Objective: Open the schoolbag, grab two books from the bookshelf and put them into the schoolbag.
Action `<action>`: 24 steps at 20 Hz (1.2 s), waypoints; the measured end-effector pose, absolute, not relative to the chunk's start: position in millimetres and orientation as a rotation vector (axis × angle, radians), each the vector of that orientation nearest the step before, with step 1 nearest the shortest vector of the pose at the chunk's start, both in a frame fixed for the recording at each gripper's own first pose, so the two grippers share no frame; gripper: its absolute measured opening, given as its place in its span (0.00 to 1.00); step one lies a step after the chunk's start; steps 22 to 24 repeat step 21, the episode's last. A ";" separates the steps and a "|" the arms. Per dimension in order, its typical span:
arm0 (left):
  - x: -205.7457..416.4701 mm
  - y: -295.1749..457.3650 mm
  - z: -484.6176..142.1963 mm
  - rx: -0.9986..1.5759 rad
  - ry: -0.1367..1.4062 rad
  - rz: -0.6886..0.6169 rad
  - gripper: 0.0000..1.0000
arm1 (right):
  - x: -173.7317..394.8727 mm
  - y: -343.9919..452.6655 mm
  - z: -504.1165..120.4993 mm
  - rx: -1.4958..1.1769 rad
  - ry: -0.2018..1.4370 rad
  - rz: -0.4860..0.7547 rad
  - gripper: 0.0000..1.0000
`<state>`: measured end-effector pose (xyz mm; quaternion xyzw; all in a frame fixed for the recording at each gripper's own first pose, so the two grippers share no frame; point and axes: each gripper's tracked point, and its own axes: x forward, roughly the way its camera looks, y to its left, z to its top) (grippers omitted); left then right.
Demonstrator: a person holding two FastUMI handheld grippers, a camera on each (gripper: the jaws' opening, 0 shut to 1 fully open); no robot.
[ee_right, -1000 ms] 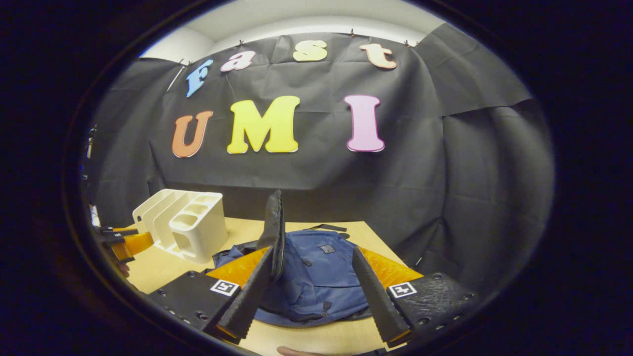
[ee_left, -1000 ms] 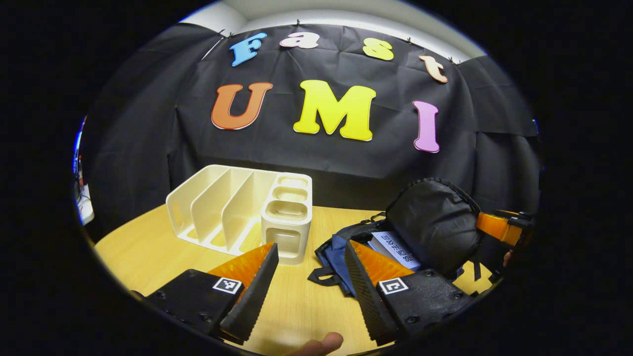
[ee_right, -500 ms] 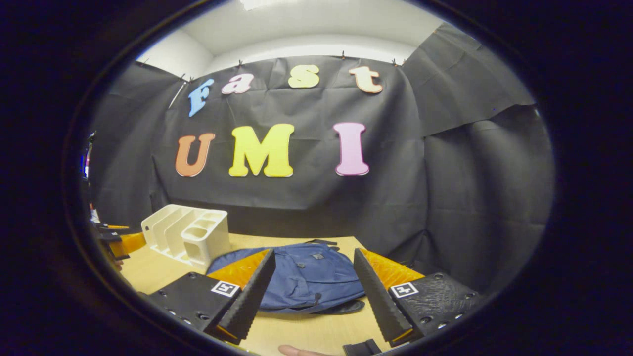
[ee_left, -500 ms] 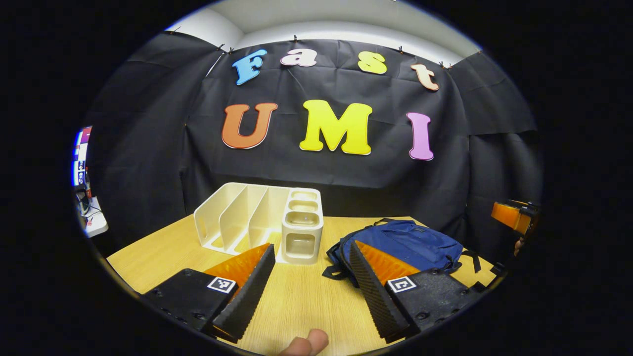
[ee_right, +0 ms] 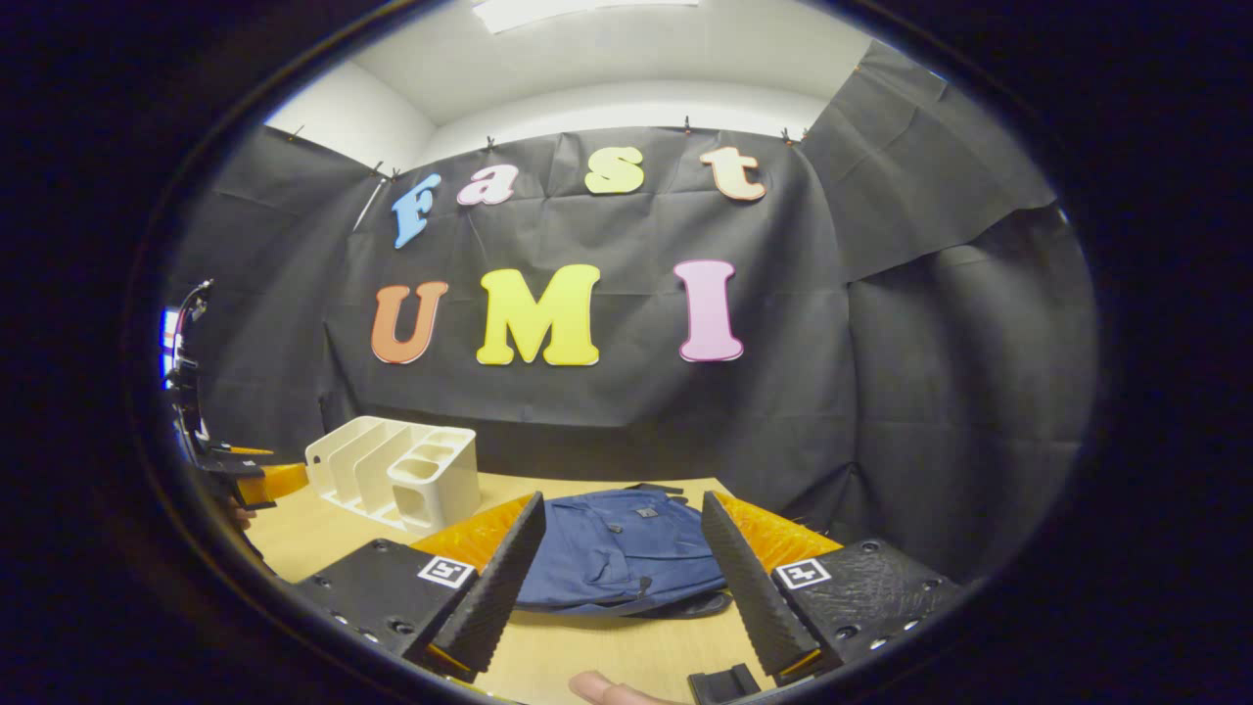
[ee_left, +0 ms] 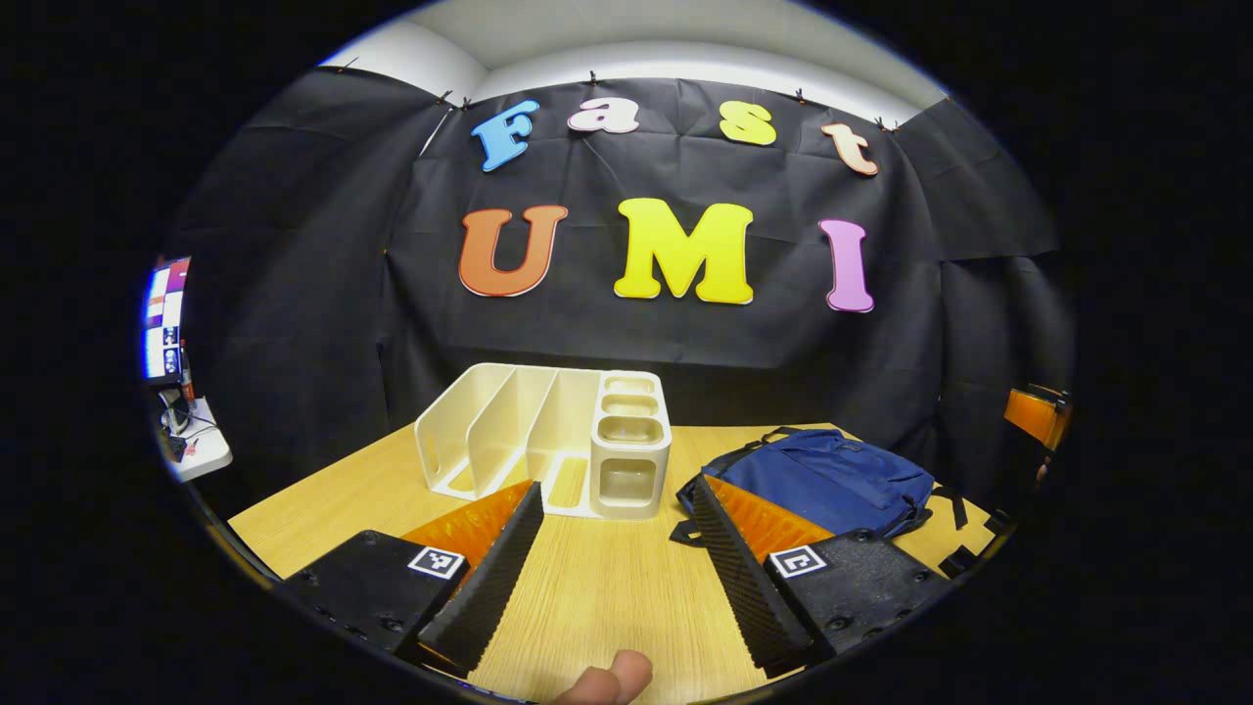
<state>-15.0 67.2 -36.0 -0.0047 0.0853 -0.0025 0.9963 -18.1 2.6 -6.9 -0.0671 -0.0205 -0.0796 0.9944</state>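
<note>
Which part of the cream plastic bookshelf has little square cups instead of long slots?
The end block of the cream plastic bookshelf, the end closest to the blue fabric schoolbag. It holds small stacked square cups; the other sections are long, open book slots.

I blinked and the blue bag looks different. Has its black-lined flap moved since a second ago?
Yes. The blue fabric schoolbag now lies shut and flat beside the cream plastic bookshelf; its flap dropped from upright.

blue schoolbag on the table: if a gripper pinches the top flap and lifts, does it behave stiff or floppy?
Probably floppy: the schoolbag lies slumped flat on the table, fabric creased, so a pinch would likely raise only the flap. It looks soft and thin, so probably light, though its contents are hidden. The loose straps beside it may drag. It seems unlikely to roll or tip.
</note>
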 end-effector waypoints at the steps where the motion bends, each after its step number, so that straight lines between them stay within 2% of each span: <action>1: -16.0 70.5 -31.9 -0.006 0.159 0.007 0.97 | -19.6 0.3 -4.7 -0.140 -0.047 -0.166 0.95; 5: -23.6 69.7 -15.6 0.021 0.106 0.020 0.97 | -21.6 -10.9 -0.5 -0.152 -0.065 -0.209 0.95; 9: -34.8 62.8 -1.7 0.036 0.063 0.005 0.96 | -17.5 -14.6 -10.6 -0.127 -0.033 -0.197 0.96; 13: -40.0 52.2 -3.0 0.031 0.069 -0.026 0.96 | -15.2 -18.3 -15.1 -0.098 -0.016 -0.193 0.96; 14: -40.8 51.6 -1.0 0.034 0.067 -0.027 1.00 | -15.0 -21.2 -15.9 -0.098 -0.014 -0.202 0.95; 15: -39.7 51.0 -0.6 0.036 0.067 -0.028 0.96 | -14.8 -21.5 -15.9 -0.104 -0.012 -0.205 0.97; 24: -42.7 53.3 -0.3 0.041 0.067 -0.023 0.96 | -14.8 -11.3 -22.2 -0.100 0.007 -0.162 0.97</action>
